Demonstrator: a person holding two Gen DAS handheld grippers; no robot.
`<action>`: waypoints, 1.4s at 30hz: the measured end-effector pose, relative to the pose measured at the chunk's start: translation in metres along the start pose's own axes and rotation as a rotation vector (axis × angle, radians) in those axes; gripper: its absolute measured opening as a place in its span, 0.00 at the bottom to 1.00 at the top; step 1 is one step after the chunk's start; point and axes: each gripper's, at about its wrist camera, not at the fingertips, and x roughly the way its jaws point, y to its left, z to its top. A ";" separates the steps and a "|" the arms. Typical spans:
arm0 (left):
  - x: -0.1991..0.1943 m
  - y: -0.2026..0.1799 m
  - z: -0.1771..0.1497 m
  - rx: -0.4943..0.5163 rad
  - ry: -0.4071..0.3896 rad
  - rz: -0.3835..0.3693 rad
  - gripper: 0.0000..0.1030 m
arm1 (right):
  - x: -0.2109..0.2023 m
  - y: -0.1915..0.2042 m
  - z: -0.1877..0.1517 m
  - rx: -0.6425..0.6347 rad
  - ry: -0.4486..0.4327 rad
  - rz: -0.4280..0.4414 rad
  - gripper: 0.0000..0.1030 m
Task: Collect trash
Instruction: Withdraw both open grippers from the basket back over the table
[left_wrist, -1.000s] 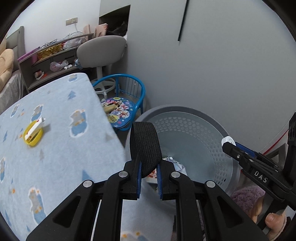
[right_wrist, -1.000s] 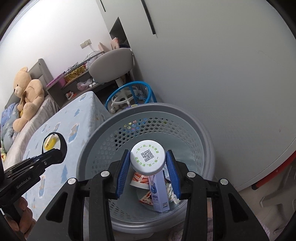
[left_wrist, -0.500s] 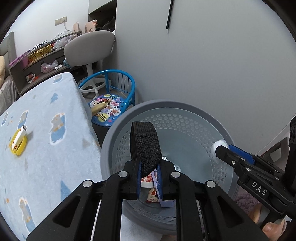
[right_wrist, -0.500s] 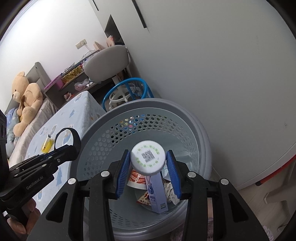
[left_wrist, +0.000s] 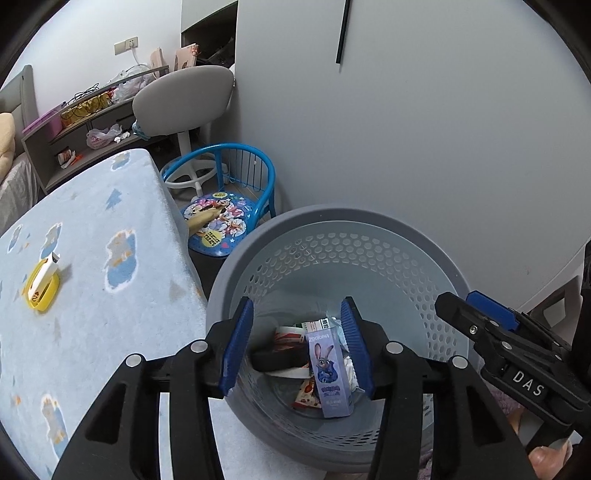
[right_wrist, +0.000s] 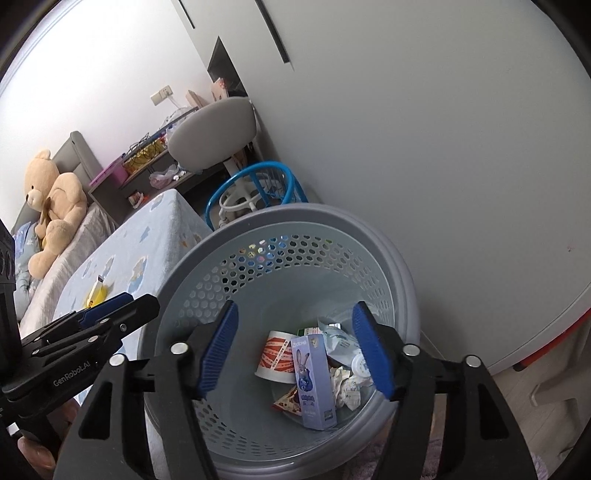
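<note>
Dropped since a second ago: black strap (left_wrist: 275, 360) out of left gripper (left_wrist: 295, 345), white round lid (right_wrist: 360, 363) out of right gripper (right_wrist: 295, 347), both now lying inside grey perforated basket (left_wrist: 369, 229) among paper cup (right_wrist: 275, 356), rabbit-printed carton (right_wrist: 314, 376) and crumpled wrappers. Jaws on both grippers just opened, now spread wide with nothing between blue fingers (right_wrist: 218, 350). Hanging over basket mouth, angled down. Best done by keeping fingers apart, lifting clear of rim without snagging, then turning toward yellow tape roll (left_wrist: 42, 284) on blue-patterned bed cover (left_wrist: 110, 302), seemingly next piece of trash. Blue child's chair (left_wrist: 221, 214) beyond basket.
</note>
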 end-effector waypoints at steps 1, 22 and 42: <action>-0.001 0.000 0.000 -0.001 0.000 0.000 0.47 | 0.001 0.000 0.000 0.002 0.002 -0.001 0.63; -0.012 0.009 -0.004 -0.022 -0.018 0.000 0.54 | 0.001 0.002 0.000 -0.006 0.004 -0.011 0.68; -0.079 0.123 -0.042 -0.195 -0.094 0.136 0.55 | -0.005 0.098 -0.018 -0.141 0.019 0.088 0.68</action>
